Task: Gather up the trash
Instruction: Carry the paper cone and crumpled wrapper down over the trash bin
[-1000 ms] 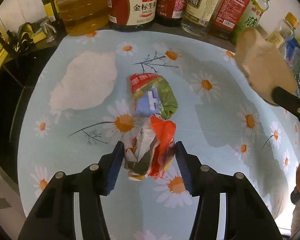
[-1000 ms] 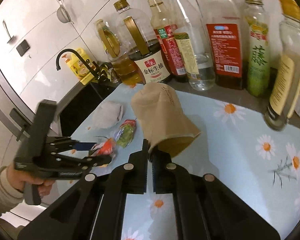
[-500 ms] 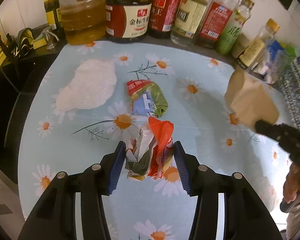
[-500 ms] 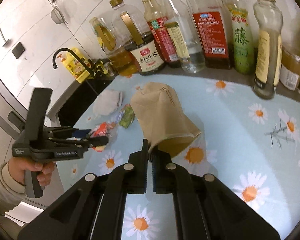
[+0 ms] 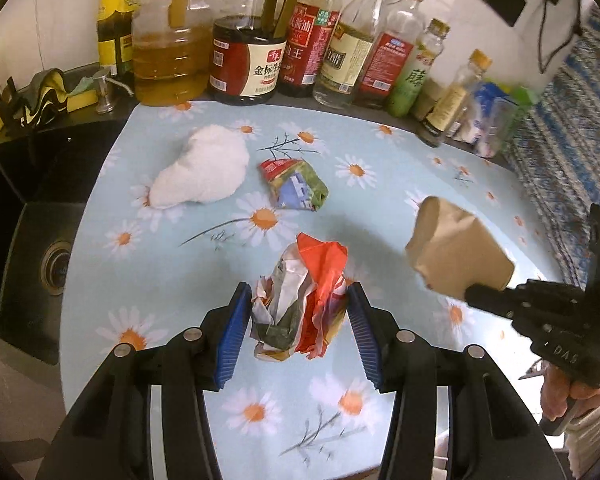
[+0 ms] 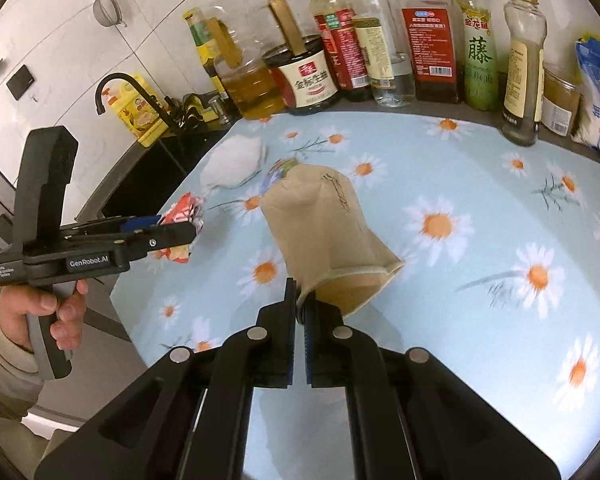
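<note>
"GenRobot.AI" on the left gripper (image 6: 180, 236), "金标生抽" on soy sauce jug (image 5: 246, 62), perhaps "藤" on green bottle (image 6: 478, 48).

Crumpled wrapper (image 5: 300, 300) between left tool (image 5: 298, 332) fingers; folded packet (image 5: 294, 188) behind, cloth (image 5: 204, 172) left.

Count on the desk (image 5: 172, 272): 2 crumpled wrappers, 1 red-and-white (image 5: 300, 300) and 1 green-and-blue (image 5: 296, 186). 1 white wad of tissue (image 5: 204, 172). 1 brown paper bag (image 5: 456, 256). 2 handheld grippers, left (image 5: 298, 330) and right (image 6: 300, 308). Along the back edge, 9 bottles (image 5: 410, 56) can be made out, plus 1 lidded jar (image 6: 560, 100). 1 black faucet (image 6: 140, 100), 1 sink (image 5: 32, 220).
</note>
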`<state>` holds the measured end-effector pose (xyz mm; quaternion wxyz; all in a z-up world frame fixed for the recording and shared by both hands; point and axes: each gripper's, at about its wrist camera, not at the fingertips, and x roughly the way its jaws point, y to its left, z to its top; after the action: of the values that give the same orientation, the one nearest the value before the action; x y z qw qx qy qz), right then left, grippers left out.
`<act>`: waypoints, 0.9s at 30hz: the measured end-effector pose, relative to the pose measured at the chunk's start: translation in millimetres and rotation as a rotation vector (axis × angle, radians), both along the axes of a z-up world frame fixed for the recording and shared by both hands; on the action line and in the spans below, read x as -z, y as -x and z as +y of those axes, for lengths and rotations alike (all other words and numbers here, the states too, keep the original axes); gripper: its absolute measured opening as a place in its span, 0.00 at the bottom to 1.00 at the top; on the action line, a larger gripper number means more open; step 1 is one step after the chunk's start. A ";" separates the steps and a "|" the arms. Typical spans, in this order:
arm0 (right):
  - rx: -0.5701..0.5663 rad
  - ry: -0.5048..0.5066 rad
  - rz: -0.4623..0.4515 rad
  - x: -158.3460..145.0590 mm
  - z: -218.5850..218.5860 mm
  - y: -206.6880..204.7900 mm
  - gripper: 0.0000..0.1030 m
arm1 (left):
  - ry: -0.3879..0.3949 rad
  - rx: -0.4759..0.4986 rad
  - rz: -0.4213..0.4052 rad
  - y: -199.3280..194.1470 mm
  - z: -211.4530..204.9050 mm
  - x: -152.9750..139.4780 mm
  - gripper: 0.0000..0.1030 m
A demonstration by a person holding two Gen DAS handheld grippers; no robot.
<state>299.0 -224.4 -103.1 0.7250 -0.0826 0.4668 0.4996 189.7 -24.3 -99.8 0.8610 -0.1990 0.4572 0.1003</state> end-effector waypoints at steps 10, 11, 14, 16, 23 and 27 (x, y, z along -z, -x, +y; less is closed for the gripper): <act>0.025 0.014 -0.016 -9.7 31.6 93.1 0.04 | 0.036 0.083 -0.046 69.8 15.9 -2.6 0.46; 0.032 0.015 -0.015 -10.2 33.7 102.5 0.04 | 0.040 0.089 -0.048 76.8 17.8 -1.9 0.46; 0.051 0.023 -0.009 -9.6 37.4 126.7 0.04 | 0.059 0.105 -0.055 99.2 24.1 2.6 0.46; 0.061 0.031 -0.004 -8.4 39.1 141.7 0.04 | 0.068 0.116 -0.053 112.8 27.0 6.1 0.46; 0.096 0.060 0.008 -4.2 46.2 195.8 0.04 | 0.104 0.148 -0.055 157.3 36.5 17.5 0.46; 0.101 0.078 0.022 0.4 49.3 218.8 0.04 | 0.125 0.159 -0.042 178.4 39.4 26.3 0.46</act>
<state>80.3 -175.1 -103.5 0.7405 -0.0816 0.4974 0.4445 11.3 15.2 -126.2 0.8616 -0.2172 0.4587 -0.0013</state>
